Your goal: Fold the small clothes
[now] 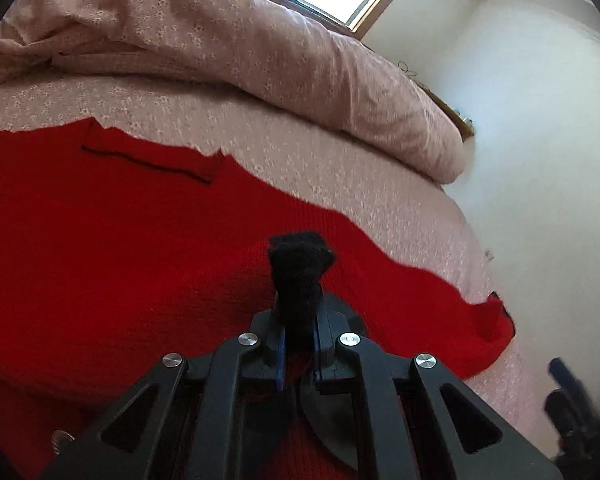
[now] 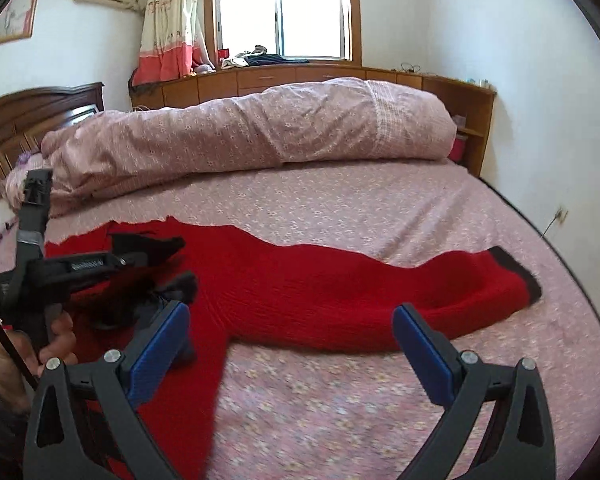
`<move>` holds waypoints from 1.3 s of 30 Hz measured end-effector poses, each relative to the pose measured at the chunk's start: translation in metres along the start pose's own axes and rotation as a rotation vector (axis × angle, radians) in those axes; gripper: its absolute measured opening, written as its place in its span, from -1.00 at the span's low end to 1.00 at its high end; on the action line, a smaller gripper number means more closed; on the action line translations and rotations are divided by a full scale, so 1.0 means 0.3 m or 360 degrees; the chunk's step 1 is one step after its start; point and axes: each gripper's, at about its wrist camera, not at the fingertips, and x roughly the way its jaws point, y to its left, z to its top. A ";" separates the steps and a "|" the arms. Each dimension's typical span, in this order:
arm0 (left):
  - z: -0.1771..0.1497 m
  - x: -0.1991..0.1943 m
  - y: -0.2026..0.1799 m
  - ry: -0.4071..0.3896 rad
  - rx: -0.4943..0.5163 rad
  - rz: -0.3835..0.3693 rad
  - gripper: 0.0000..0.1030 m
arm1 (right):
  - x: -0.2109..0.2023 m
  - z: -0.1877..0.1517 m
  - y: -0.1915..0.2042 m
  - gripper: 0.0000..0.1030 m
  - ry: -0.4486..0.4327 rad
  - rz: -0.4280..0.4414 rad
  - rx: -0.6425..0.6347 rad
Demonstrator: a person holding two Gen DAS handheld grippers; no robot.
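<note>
Left gripper [image 1: 298, 320] pinches a black cuff [image 1: 300, 264] over the sweater [image 2: 340, 296]; right gripper [image 2: 292, 352] gapes wide, empty. Sweater lies flat on the bed [image 2: 380, 208], below the duvet [image 2: 260, 128]. Soft, limp knit (likely stretchy): best pinched at cuff or hem.

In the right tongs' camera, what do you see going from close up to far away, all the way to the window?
Right tongs → red sweater → flowery bedsheet → rolled-up quilt → wooden cabinet → window.
</note>
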 end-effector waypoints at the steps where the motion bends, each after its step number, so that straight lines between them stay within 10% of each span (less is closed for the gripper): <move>1: 0.001 0.001 -0.002 0.0003 0.0022 0.0014 -0.95 | -0.010 -0.003 -0.003 1.00 -0.0009 -0.0005 -0.0010; 6: -0.010 0.026 -0.015 0.0040 0.0072 0.0074 -0.91 | -0.006 0.009 -0.022 1.00 0.0001 0.0002 0.0019; 17: -0.087 0.014 -0.060 0.0061 0.0071 0.0033 0.03 | 0.047 -0.008 -0.017 1.00 0.0086 0.0018 0.0043; 23: -0.165 0.045 -0.157 -0.0003 0.0331 0.0282 0.22 | 0.037 -0.015 -0.094 1.00 0.0096 0.0076 0.0228; 39: -0.175 0.025 -0.142 -0.0035 0.0301 0.0263 0.32 | -0.038 -0.116 -0.727 1.00 0.0066 -0.0025 0.0943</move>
